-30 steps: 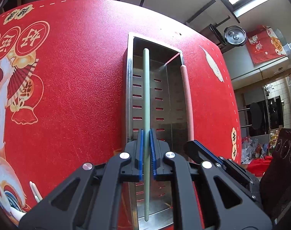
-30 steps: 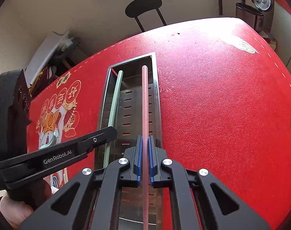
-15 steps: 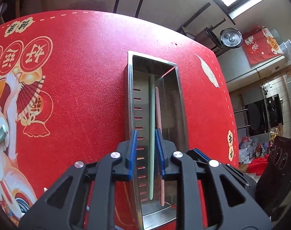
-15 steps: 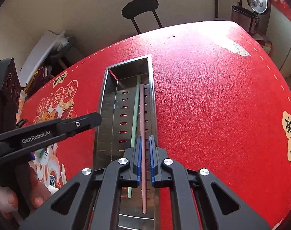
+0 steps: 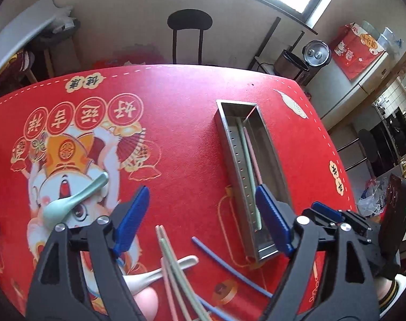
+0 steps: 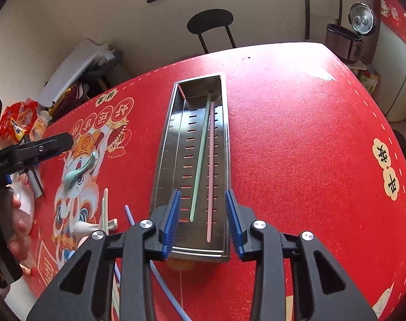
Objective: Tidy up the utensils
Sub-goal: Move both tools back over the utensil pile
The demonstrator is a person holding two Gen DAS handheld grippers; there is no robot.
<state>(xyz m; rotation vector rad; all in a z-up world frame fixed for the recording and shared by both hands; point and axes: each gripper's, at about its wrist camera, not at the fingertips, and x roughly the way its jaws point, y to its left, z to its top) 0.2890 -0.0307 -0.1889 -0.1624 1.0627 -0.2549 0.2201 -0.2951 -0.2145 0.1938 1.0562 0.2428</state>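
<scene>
We see the steel tray (image 6: pixel 165 144) lying lengthwise on the red table (image 6: pixel 296 139), and inside it a green chopstick (image 6: pixel 200 157) and a pink chopstick (image 6: pixel 210 171) rest side by side along the slotted floor, nearer the tray's right wall. Our right gripper (image 6: pixel 203 218) hovers over the tray's near end, its jaws having just been opening; they stand partly apart with the ends of both chopsticks showing between them, and neither blue pad touches a stick. Our left gripper (image 5: pixel 207 223) sits to the left of the tray over the table, its jaws having just been opening too, now spread wide with nothing gripped. Between its blue pads we see loose green and pink chopsticks (image 5: pixel 173 262), a blue chopstick (image 5: pixel 229 264) and a white spoon (image 5: pixel 154 274) lying on the table. A green spoon (image 5: pixel 74 200) rests further left on the printed lion figure.
</scene>
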